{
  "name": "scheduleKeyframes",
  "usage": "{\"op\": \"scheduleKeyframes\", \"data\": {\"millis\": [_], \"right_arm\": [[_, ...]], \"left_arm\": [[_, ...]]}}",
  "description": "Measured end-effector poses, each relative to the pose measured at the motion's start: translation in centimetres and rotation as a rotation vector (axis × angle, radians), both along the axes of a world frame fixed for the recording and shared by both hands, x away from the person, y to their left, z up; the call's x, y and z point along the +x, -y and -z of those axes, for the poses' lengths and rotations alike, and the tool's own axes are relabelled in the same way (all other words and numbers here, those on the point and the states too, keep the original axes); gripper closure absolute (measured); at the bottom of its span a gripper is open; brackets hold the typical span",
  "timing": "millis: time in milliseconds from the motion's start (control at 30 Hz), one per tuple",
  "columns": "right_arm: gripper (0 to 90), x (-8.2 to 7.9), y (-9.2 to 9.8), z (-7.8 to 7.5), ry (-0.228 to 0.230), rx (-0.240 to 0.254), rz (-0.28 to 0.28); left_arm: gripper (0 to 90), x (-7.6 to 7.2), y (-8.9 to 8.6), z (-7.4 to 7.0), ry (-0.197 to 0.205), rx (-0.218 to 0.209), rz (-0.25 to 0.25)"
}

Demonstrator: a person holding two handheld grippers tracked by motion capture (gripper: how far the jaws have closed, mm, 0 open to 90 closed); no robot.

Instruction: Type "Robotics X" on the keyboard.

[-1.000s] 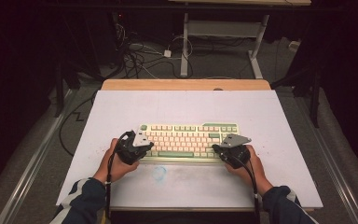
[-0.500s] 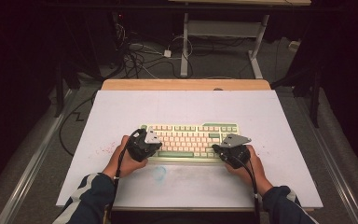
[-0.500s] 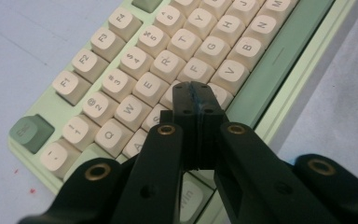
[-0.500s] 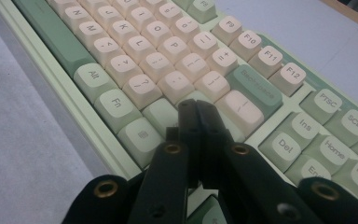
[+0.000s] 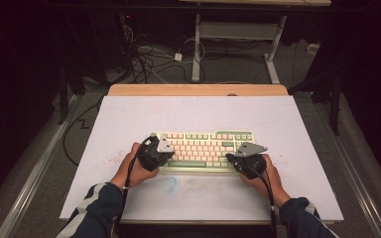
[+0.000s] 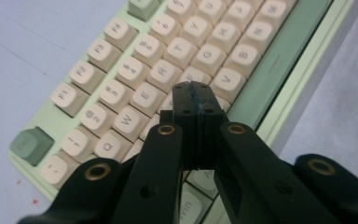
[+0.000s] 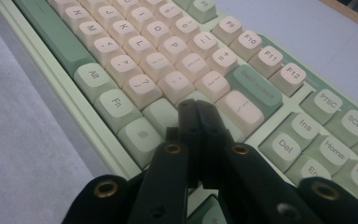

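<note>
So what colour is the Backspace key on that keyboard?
Sage green, unlike the cream letter keys around it. The Backspace key on the keyboard shows best in the right gripper view.

Both forearms in dark striped sleeves reach forward side by side, the left black two-jaw gripper (image 5: 155, 152) and right black two-jaw gripper (image 5: 247, 159) each with jaws pressed together.

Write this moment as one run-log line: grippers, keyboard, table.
left gripper: shut, over left keys | right gripper: shut, over right keys | keyboard: flat on table
</note>
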State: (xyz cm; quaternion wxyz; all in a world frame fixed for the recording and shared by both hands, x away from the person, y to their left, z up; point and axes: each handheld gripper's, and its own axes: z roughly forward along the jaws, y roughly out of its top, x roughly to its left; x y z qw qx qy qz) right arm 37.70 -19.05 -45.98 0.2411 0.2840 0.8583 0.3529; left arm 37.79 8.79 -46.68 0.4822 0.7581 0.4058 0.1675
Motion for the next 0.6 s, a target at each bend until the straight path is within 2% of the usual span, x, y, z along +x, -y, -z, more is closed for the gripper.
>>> {"op": "scheduleKeyframes", "data": {"millis": [100,333,600], "right_arm": [[90.0,-0.02,-0.03,0.01,0.003,-0.004,0.000],[90.0,-0.01,0.00,0.02,0.003,-0.001,0.000],[90.0,0.04,0.04,0.00,0.000,0.002,-0.003]], "left_arm": [[87.3,0.15,-0.14,0.27,-0.011,-0.012,-0.008],[85.3,0.00,-0.15,0.19,0.003,-0.012,-0.007],[78.7,-0.17,-0.50,-0.52,0.046,-0.045,-0.015]]}}
